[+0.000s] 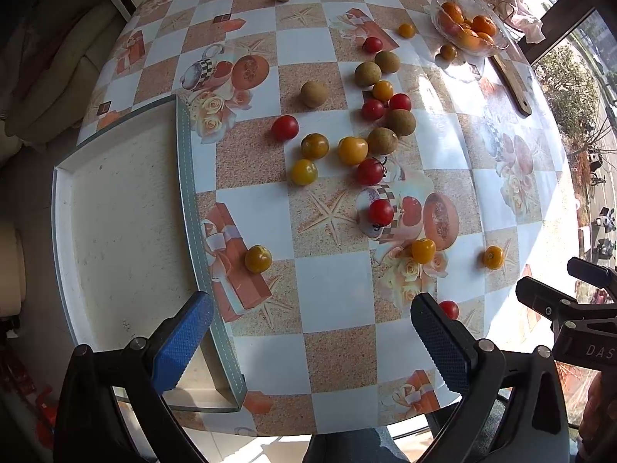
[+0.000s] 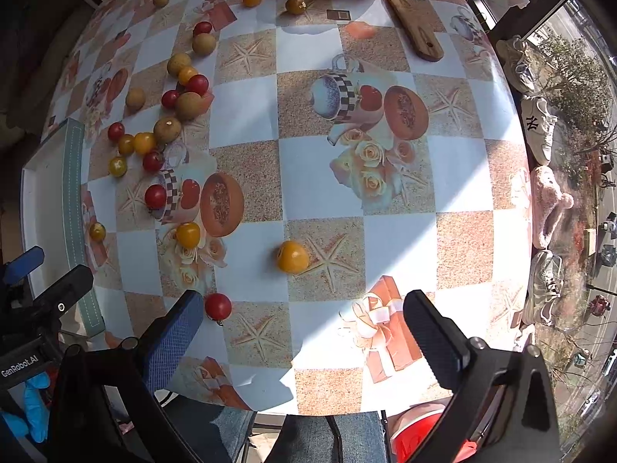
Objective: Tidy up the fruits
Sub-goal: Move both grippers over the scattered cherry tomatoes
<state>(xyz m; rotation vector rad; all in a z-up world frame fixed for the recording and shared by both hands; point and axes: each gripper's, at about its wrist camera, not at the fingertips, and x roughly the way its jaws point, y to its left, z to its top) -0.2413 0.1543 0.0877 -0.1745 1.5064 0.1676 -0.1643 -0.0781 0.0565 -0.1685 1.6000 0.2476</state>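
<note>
Several red, yellow and brown small fruits lie scattered on the checked tablecloth (image 1: pixel 327 285), most in a cluster (image 1: pixel 362 131). A white tray (image 1: pixel 127 231) with a grey rim sits at the table's left, with nothing in it. My left gripper (image 1: pixel 312 343) is open over the table's near edge, its left finger above the tray's corner. A red tomato (image 1: pixel 449 308) peeks from behind its right finger. My right gripper (image 2: pixel 304 335) hangs open over the near edge. A red tomato (image 2: pixel 218 306) lies beside its left finger, and a yellow tomato (image 2: pixel 292 256) lies just ahead.
A glass bowl (image 1: pixel 468 25) of oranges stands at the far right, with a wooden board (image 1: pixel 513 81) beside it. Shoes (image 2: pixel 540 131) line the window sill on the right. A person's jeans (image 2: pixel 320 436) show below the table edge.
</note>
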